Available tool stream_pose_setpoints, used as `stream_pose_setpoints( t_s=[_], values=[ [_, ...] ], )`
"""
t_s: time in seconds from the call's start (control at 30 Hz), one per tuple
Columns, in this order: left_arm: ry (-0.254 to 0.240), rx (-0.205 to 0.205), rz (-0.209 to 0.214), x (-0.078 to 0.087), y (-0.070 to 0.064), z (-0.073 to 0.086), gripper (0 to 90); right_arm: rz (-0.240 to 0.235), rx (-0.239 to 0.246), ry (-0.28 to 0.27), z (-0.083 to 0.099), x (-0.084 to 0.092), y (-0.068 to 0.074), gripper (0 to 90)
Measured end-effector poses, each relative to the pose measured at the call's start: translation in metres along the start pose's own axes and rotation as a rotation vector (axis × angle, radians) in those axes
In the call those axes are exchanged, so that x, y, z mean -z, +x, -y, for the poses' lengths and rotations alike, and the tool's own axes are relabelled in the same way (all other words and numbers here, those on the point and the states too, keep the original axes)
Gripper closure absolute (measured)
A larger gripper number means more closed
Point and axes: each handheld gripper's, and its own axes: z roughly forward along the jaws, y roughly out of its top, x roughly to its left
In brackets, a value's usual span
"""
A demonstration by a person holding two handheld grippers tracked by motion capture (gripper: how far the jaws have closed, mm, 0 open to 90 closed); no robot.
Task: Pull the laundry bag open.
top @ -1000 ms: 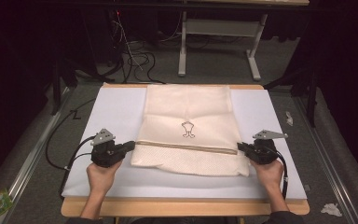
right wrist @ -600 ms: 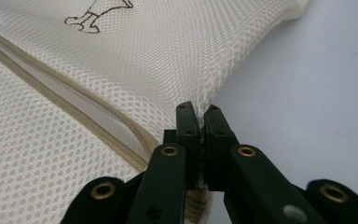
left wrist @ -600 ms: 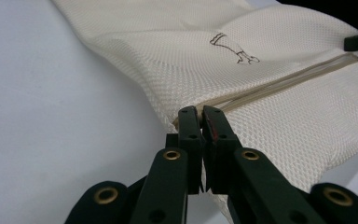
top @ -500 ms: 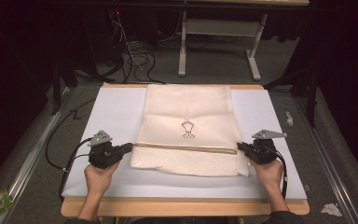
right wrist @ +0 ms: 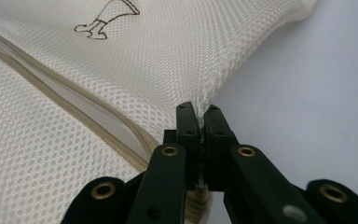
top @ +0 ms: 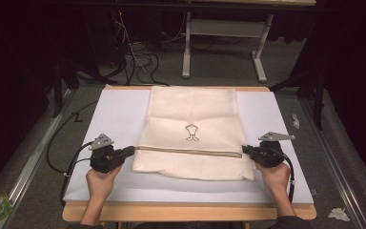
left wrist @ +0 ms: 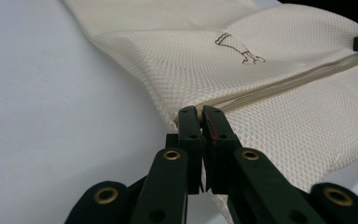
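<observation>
A cream mesh laundry bag (top: 193,121) with a small dark drawing and a tan zipper (top: 190,151) lies flat on the white sheet (top: 119,112). My left gripper (top: 133,150) is shut on the bag's left edge at the zipper's end; in its own view the jaws pinch the mesh bag (left wrist: 261,56) at my left gripper (left wrist: 200,112). At the opposite side, my right gripper (top: 244,150) is shut on the bag's right edge by the zipper; its view has the mesh bag (right wrist: 135,60) caught at my right gripper (right wrist: 199,112).
The white sheet covers a wooden table (top: 186,212) whose front edge is near the person's hands. A black cable (top: 59,143) loops off the left side. Beyond the table stand a metal frame (top: 219,28) and tangled wires on grey floor.
</observation>
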Motion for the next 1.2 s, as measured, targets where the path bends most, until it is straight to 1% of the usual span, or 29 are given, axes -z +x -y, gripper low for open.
stream_pose_setpoints(
  t_s=[0.07,0.1,0.2,0.33,0.4,0.47,0.5,0.53,0.63,0.73,0.8,0.9,1.0,1.1,1.2],
  values=[
    [0.001,0.004,0.0,0.0,-0.001,0.0,87.0,-0.004,-0.012,0.006,0.0,0.001,0.002,88.4],
    [0.004,0.001,-0.001,0.0,-0.001,0.001,87.0,-0.003,-0.004,0.009,-0.001,0.001,0.002,88.4],
    [0.013,-0.007,0.0,-0.001,-0.003,0.003,87.0,-0.004,-0.019,0.019,-0.001,0.001,0.002,88.3],
    [0.009,-0.016,-0.001,0.001,-0.005,0.005,86.9,-0.01,-0.014,0.019,0.001,0.002,0.002,88.1],
    [0.008,-0.02,-0.005,0.001,-0.006,0.007,86.9,-0.009,-0.009,0.028,0.003,0.001,0.002,87.9],
    [0.011,-0.016,-0.007,0.002,-0.008,0.009,86.9,-0.012,-0.004,0.038,0.006,0.0,0.003,87.9],
    [0.014,-0.017,-0.003,0.002,-0.009,0.009,86.9,-0.016,-0.015,0.035,0.008,0.0,0.003,87.9],
    [0.019,-0.017,0.002,0.003,-0.01,0.009,86.9,-0.017,-0.014,0.028,0.009,0.0,0.003,87.8],
    [0.025,-0.016,0.01,0.004,-0.012,0.01,86.9,-0.027,-0.029,0.031,0.015,0.001,0.001,87.5],
    [0.044,-0.029,0.0,0.001,-0.015,0.013,86.9,-0.02,-0.036,0.035,0.016,-0.001,-0.002,86.5],
    [0.059,-0.031,-0.005,0.0,-0.017,0.015,86.8,-0.013,-0.031,0.032,0.016,-0.002,-0.003,86.5],
    [0.068,-0.041,-0.007,0.0,-0.017,0.015,86.8,-0.008,-0.025,0.035,0.016,-0.003,-0.002,86.4],
    [0.07,-0.041,-0.01,0.0,-0.018,0.017,86.8,-0.008,-0.029,0.046,0.019,-0.004,-0.002,86.3],
    [0.083,-0.032,-0.013,-0.002,-0.019,0.02,86.8,-0.005,-0.029,0.042,0.02,-0.005,-0.002,85.9],
    [0.092,-0.042,-0.022,-0.002,-0.02,0.022,86.8,-0.001,-0.028,0.045,0.02,-0.005,-0.002,85.7]
  ],
)
